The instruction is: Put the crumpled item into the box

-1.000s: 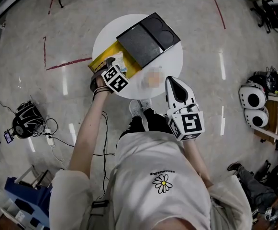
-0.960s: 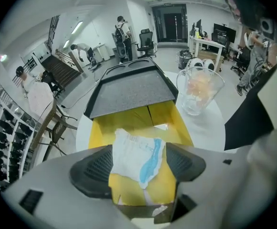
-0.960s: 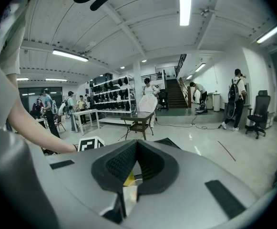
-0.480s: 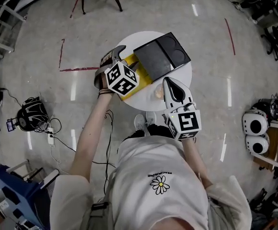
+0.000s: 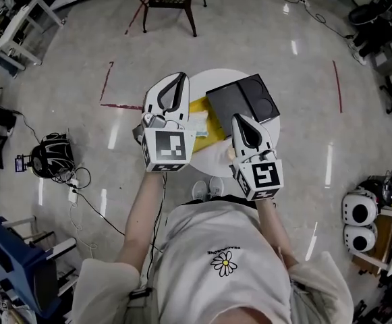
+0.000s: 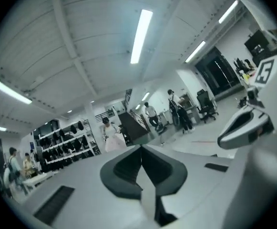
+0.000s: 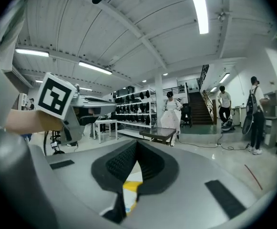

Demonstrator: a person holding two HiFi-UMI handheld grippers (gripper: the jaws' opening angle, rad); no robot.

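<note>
Above one table (image 5: 210, 79), two claws (image 5: 179, 77) (image 5: 240, 119)

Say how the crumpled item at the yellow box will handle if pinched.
The crumpled item looks pale and creased, so it is probably light and would crush rather than resist. Its irregular shape suggests it would not roll. It shows too small to be sure.

Round white table (image 5: 212, 155), black box (image 5: 243, 103), yellow item (image 5: 204, 108)

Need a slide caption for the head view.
Head view: left gripper, jaws closing on nothing, and right gripper held above a round white table carrying a yellow box and black tray.
</note>
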